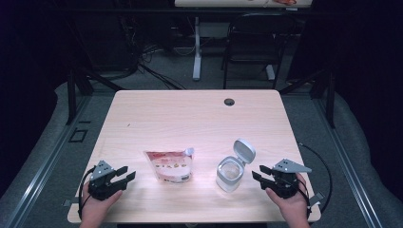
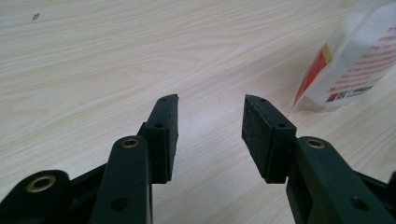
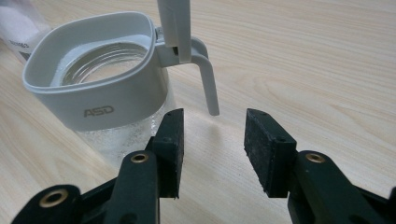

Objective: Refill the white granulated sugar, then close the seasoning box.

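A pale wood-grain laminate table (image 1: pixel 190 114) with rounded corners and a small dark grommet hole (image 1: pixel 229 101) near its far edge carries two things toward the person's side: a flat, glossy white plastic pouch with red print (image 1: pixel 170 166) lying left of centre, and a clear glass jar with a light grey plastic collar (image 1: pixel 229 174) standing upright right of centre, its hinged grey flip lid (image 1: pixel 244 151) tipped up and back. The left gripper (image 1: pixel 124 175) rests at the table's near left, well apart from the pouch, its matte black jaws spread wide with nothing between them; the right gripper (image 1: pixel 258 176) sits just beside the jar, jaws likewise wide and empty. The left gripper view brings out the rubbery, finely textured pads (image 2: pixel 256 133) and brass-coloured pivot pins, with the pouch's sealed corner (image 2: pixel 345 65) at upper right. The right gripper view shows what the high view cannot: embossed lettering on the collar (image 3: pixel 98 111), the ribbed glass mouth inside it, and a slim curved grey latch arm (image 3: pixel 209 88) hanging from the hinge just beyond the jaws.
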{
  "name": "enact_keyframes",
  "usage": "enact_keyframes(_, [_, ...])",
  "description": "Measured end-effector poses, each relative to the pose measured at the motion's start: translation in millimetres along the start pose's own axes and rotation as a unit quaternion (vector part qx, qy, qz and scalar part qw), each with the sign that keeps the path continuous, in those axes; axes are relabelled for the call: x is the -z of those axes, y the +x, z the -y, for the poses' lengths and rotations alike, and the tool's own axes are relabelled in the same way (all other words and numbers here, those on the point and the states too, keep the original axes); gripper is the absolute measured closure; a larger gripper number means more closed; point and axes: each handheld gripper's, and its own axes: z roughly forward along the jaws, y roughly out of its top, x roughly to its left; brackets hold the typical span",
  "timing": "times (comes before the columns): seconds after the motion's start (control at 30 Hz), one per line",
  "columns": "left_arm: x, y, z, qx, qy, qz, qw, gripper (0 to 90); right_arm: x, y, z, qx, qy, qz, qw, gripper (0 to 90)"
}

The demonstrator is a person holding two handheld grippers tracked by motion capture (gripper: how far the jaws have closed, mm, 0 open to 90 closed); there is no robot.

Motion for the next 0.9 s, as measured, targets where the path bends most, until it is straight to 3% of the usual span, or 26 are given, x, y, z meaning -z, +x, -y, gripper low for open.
enact_keyframes(0.27, [2.0,-6.9,-3.2,-0.006,-0.008,0.01,0.9999,56.2,9.8,6.0,1.9,0.003,-0.01,-0.002,0.9999,58.4])
enact_keyframes(0.53, [3.8,-12.8,-5.6,-0.013,-0.015,0.017,0.9997,56.0,15.5,16.8,-1.3,0.025,-0.018,-0.008,0.9995,58.6])
enact_keyframes(0.9, [13.6,-19.6,-13.5,-0.013,-0.022,0.032,0.9992,56.1,18.1,26.5,-5.9,0.024,-0.034,-0.021,0.9989,60.2])
